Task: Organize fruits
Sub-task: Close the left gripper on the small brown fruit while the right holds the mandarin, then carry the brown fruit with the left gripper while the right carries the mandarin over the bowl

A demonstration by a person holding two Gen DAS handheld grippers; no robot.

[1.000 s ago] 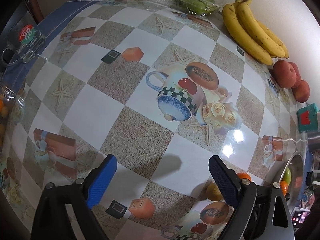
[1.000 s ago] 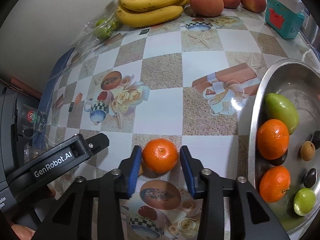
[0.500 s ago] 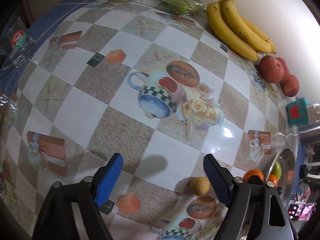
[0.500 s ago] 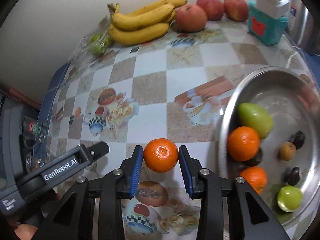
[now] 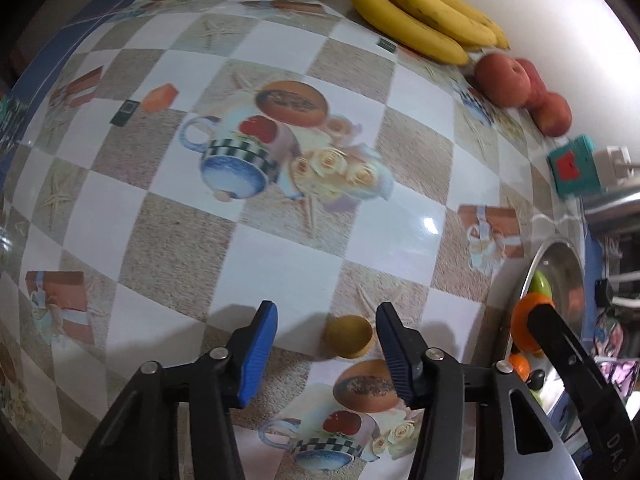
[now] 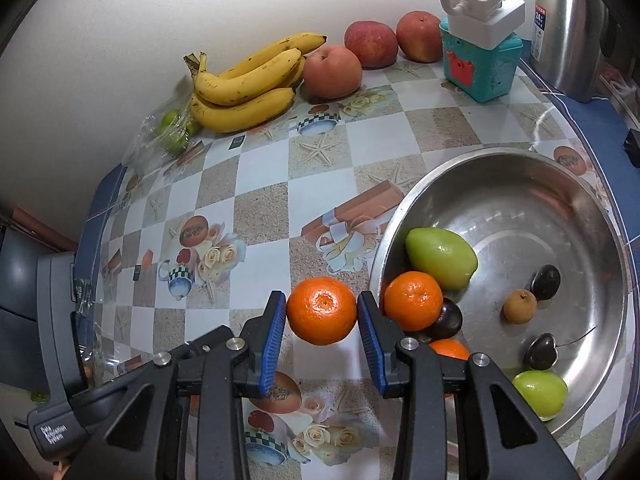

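Right tool [image 6: 322, 320]: pads clamped on a mandarin [image 6: 321, 310], carried clear of the surface [image 6: 260, 184], just beside the near-left rim of the steel bowl [image 6: 500, 156].
Left tool [image 5: 326, 336]: jaws have just been closing, not yet gripping; a small brown fruit [image 5: 349, 336] sits on the surface between them, hard against the right pad [image 5: 390, 344], well off the left.
Steel bowl: near the surface's right edge; holds a green mango [image 6: 440, 258], mandarins, dark and brown small fruit, a green round fruit.
Handling, mandarin: I would carry it over the rim and let go low on bare steel, away from the small fruit.
Handling, brown fruit: centre it before closing, or it may roll out.
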